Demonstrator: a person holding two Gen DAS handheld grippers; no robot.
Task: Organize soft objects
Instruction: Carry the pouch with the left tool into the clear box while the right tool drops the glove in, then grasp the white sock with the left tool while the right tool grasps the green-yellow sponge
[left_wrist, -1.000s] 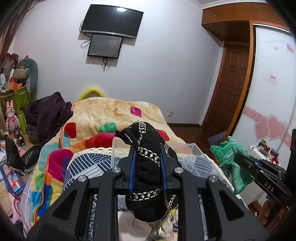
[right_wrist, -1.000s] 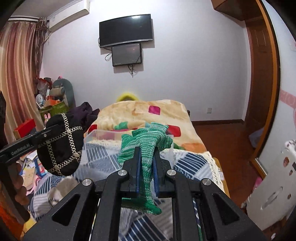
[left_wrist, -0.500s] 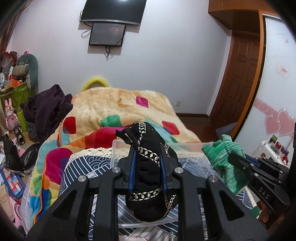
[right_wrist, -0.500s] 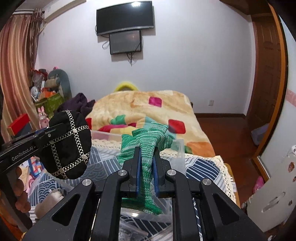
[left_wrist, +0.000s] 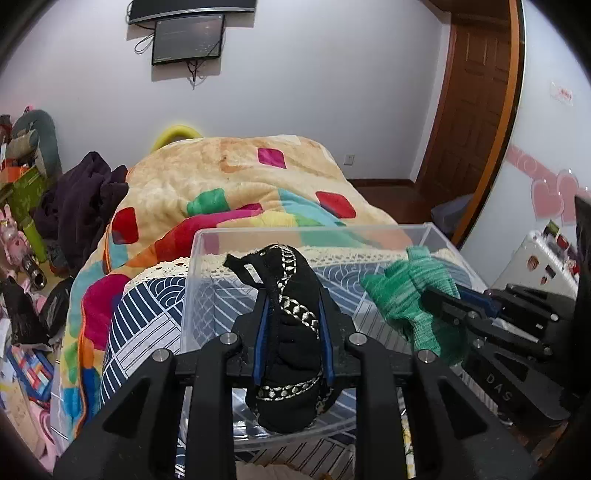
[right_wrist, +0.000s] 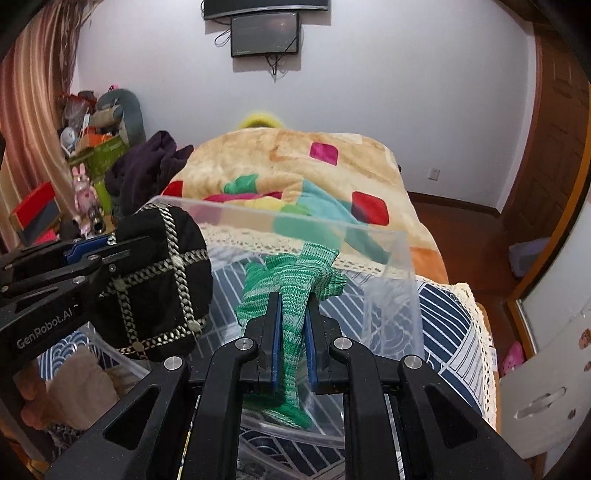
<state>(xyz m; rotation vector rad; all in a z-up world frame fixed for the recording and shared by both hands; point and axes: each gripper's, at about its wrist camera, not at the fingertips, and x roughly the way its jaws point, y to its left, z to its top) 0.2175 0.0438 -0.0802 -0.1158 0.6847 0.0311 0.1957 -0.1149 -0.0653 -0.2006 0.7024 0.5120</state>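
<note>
My left gripper (left_wrist: 291, 314) is shut on a black hat with silver chain trim (left_wrist: 291, 332) and holds it over a clear plastic bin (left_wrist: 295, 234) on the bed. The hat also shows in the right wrist view (right_wrist: 159, 280). My right gripper (right_wrist: 291, 314) is shut on a green knitted piece (right_wrist: 295, 284) and holds it over the same bin (right_wrist: 399, 295), to the right of the hat. The green piece also shows in the left wrist view (left_wrist: 410, 291).
The bin sits on a navy and white patterned cover (left_wrist: 140, 317) with a colourful blanket (left_wrist: 236, 184) behind it. Dark clothes (left_wrist: 77, 206) and clutter lie at the left. A wooden door (left_wrist: 472, 103) and a white cabinet (right_wrist: 546, 387) stand at the right.
Both grippers have moved forward and down with their loads. The hat and the green piece were in front of the bin and now hang over its opening.
</note>
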